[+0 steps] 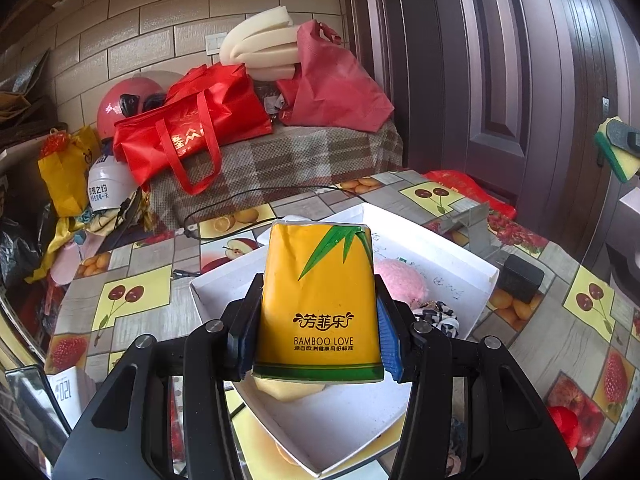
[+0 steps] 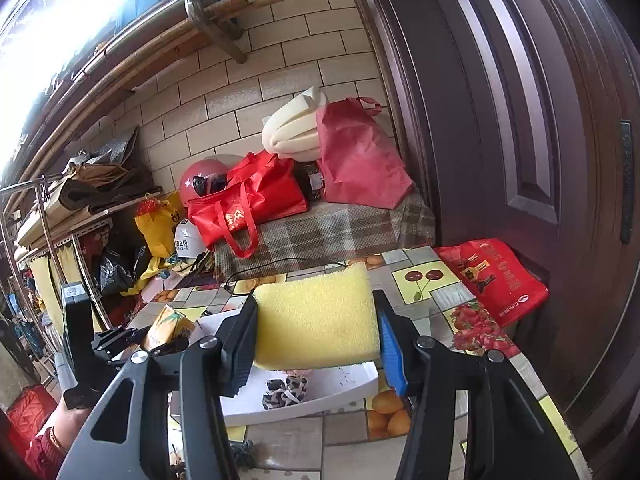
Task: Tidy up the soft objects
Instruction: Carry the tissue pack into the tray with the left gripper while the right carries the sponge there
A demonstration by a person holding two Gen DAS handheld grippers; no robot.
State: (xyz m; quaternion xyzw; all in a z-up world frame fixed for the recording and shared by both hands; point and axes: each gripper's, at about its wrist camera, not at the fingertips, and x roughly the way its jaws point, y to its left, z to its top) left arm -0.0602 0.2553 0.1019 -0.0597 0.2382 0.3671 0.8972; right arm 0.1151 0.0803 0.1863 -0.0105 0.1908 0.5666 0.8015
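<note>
My left gripper is shut on a yellow tissue pack marked BAMBOO LOVE and holds it above a white shallow box. In the box lie a pink fluffy thing, a black-and-white scrunchie and a yellow piece under the pack. My right gripper is shut on a yellow sponge and holds it over the same box, above the scrunchie. The left gripper with the tissue pack shows at the left of the right wrist view. The sponge shows at the far right of the left wrist view.
The table has a fruit-patterned cloth. A black block and a grey bracket lie right of the box. A black cable runs along the far edge. Beyond stands a plaid-covered bench with red bags. A dark door is at the right.
</note>
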